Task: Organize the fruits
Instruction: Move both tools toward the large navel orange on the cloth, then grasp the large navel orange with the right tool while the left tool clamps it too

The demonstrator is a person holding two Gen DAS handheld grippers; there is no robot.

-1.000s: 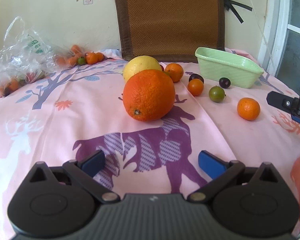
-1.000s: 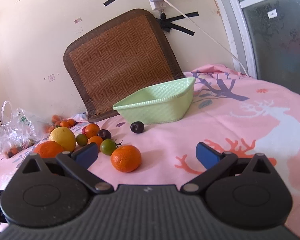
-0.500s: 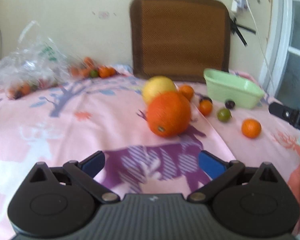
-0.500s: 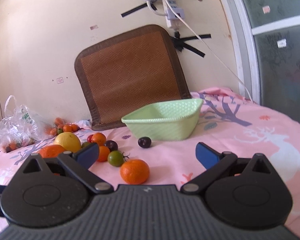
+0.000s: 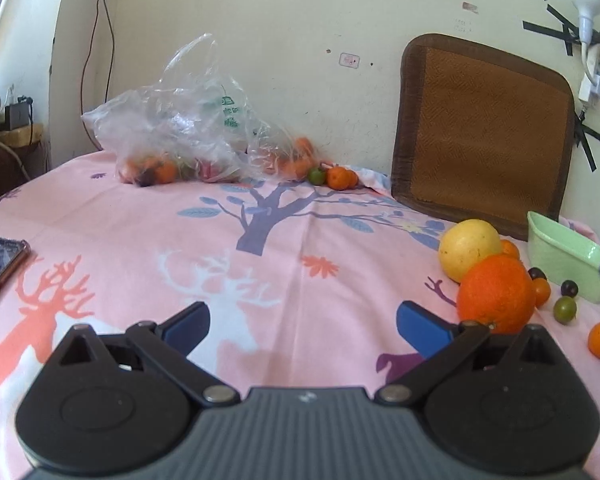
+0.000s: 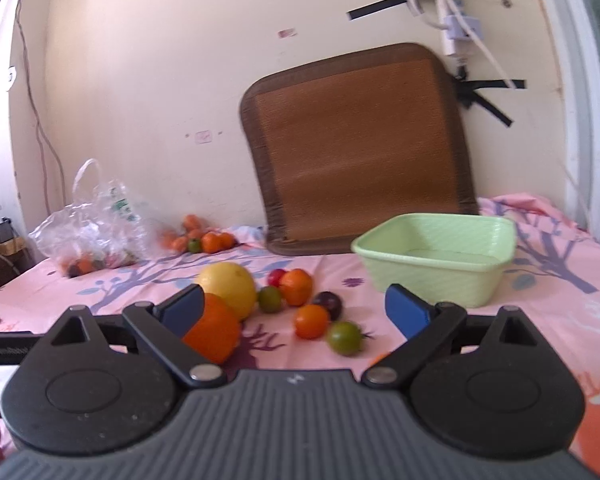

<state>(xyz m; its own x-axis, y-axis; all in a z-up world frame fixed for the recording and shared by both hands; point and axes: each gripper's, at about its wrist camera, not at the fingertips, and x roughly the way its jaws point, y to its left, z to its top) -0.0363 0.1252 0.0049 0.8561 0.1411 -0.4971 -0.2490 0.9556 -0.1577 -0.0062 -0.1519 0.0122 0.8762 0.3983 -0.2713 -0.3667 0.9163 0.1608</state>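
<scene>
the loose fruits, a big orange [image 6: 212, 334] touching a yellow grapefruit [image 6: 229, 289] with small tomatoes near, lie on the pink cloth-covered counter [image 5: 284, 248] beside the empty green basket [image 6: 440, 258], while the left tool [image 5: 302, 322] gapes released and the right tool [image 6: 294, 308], jaws just narrowing slightly, grips nothing.

the right gripper [image 6: 294, 310] is seen with its jaws wide apart, having just closed slightly, nothing gripped. between the jaws lie a small orange fruit [image 6: 311, 321], a green fruit [image 6: 344, 337] and a dark plum [image 6: 329, 303]. a large orange [image 6: 216, 334] sits behind the left jaw. a green basket [image 6: 436, 266] stands beyond the right jaw.
</scene>
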